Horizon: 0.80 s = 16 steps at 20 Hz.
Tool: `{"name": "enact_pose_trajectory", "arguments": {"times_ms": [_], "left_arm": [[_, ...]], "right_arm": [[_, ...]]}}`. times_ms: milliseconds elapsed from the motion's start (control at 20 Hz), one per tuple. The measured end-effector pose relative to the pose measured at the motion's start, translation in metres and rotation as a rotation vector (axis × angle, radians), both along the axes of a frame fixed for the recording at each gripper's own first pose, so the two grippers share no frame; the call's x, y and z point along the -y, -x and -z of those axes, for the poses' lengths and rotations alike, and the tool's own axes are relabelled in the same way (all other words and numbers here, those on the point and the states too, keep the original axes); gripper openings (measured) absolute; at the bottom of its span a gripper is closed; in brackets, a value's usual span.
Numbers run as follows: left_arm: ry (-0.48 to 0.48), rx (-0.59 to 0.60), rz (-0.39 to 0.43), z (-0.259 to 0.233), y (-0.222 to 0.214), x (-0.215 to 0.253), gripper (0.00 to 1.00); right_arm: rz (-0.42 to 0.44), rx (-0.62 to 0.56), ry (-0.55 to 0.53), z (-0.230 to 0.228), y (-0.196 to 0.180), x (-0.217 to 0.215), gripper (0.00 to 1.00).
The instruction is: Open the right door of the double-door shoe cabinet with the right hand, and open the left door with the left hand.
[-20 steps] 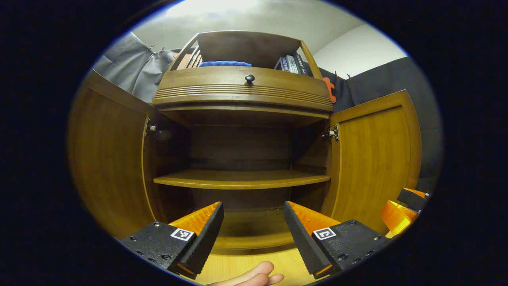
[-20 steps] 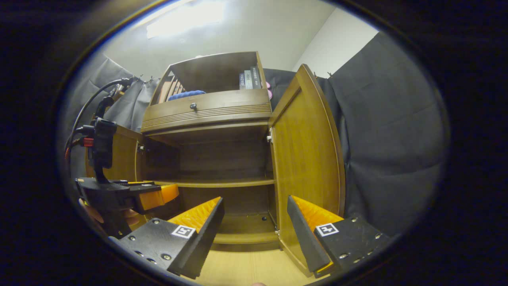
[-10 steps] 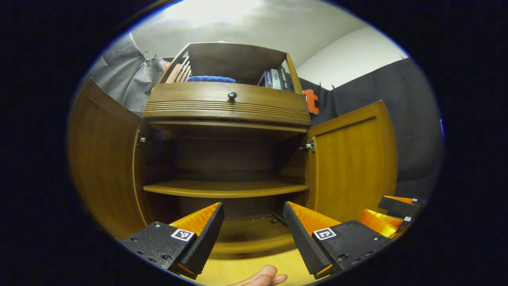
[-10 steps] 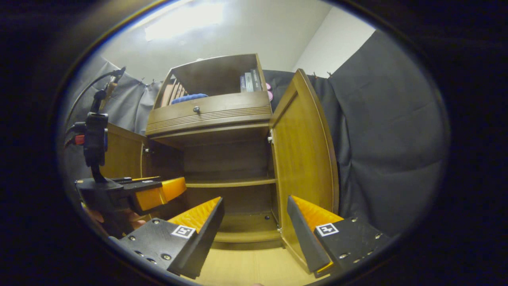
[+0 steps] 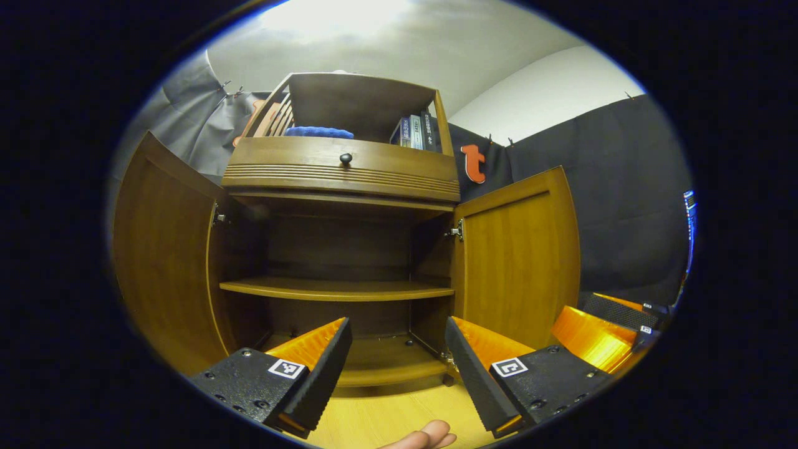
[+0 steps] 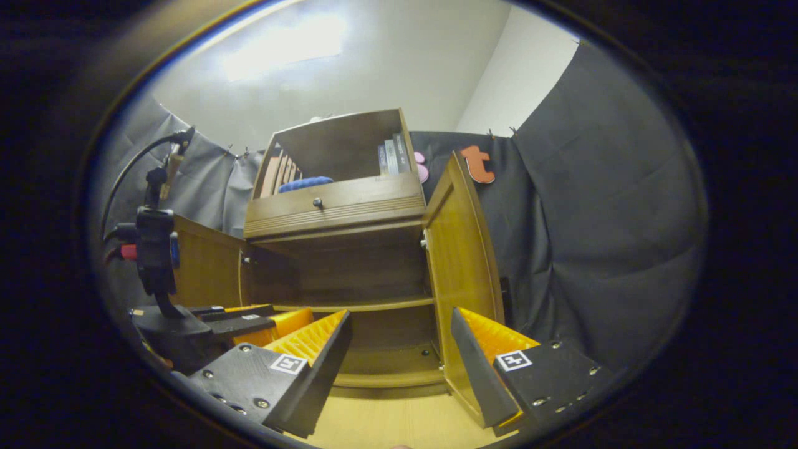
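Fingers of the left gripper (image 5: 398, 368) stand apart on nothing, and so do those of the right gripper (image 6: 401, 365), with bare floor (image 5: 386, 418) in front of each. At 12 o'clock beyond them the shoe cabinet (image 5: 340, 249) gapes, its left door (image 5: 162, 249) swung out at 9 o'clock and its right door (image 5: 517, 262) at 3 o'clock. From the right gripper view that right door (image 6: 461, 274) is seen nearly edge-on. A fingertip (image 5: 430, 433) pokes in at 6 o'clock, cut off. Books (image 5: 414, 132) on top are too small to read.
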<state>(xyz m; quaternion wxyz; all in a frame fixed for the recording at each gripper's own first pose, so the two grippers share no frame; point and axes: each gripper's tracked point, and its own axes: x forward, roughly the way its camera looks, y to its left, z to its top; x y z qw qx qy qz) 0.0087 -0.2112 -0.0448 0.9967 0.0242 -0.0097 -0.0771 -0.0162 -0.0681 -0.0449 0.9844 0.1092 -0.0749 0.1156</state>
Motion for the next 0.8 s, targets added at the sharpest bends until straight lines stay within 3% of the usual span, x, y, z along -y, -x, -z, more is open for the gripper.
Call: {"name": "enact_pose_trajectory", "arguments": {"times_ms": [350, 600, 800], "left_arm": [[0.007, 0.034, -0.081, -0.032, 0.037, -0.023, 0.92], [0.042, 0.052, -0.073, -0.067, 0.074, -0.024, 0.91], [0.052, 0.082, -0.069, -0.093, 0.097, -0.022, 0.91]], "right_arm": [[-0.029, 0.052, -0.021, -0.027, 0.043, 0.0, 0.94], [-0.063, 0.106, -0.02, -0.057, 0.083, -0.009, 0.94], [-0.08, 0.218, -0.049, -0.101, 0.126, -0.007, 0.94]]}}
